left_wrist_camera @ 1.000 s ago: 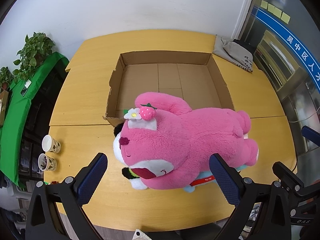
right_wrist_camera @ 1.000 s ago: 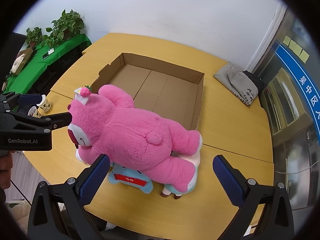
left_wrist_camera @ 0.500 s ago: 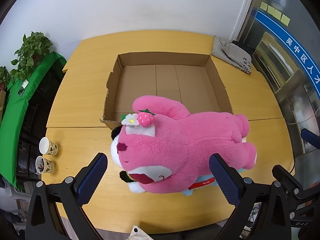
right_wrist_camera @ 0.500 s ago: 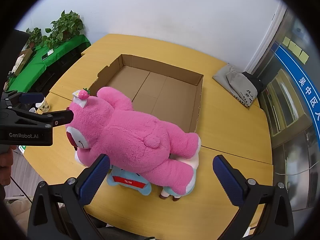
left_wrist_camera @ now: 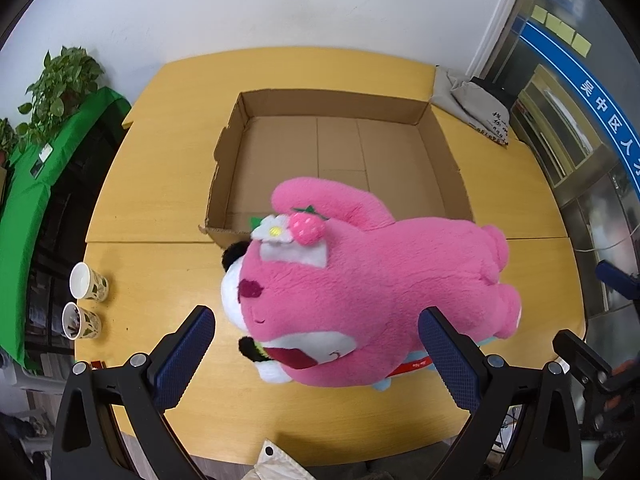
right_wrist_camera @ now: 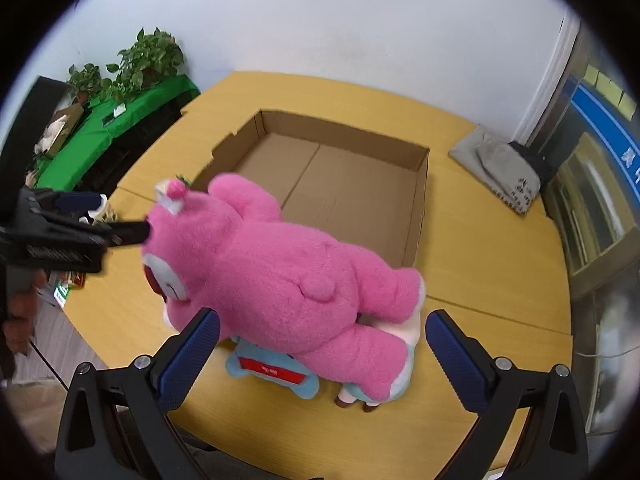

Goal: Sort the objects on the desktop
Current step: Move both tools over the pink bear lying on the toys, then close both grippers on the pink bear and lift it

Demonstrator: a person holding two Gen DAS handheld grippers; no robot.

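Left wrist view: the pink bear [left_wrist_camera: 372,292] lies on its side on the surface [left_wrist_camera: 152,184], just in front of the open box [left_wrist_camera: 340,148], and on top of smaller toys [right_wrist_camera: 272,372] that show under it. One of its arms reaches over the near edge of the box. The left tool [left_wrist_camera: 316,356] is released, its fingers wide on both sides of the bear's head. The right tool [right_wrist_camera: 320,356] is released too, over the bear's back and legs. The bear looks soft, light and bulky; the plush will give way under the pads and may slip. I judge the best hold is deep across the body or head, one tool at each end, not on a thin limb.
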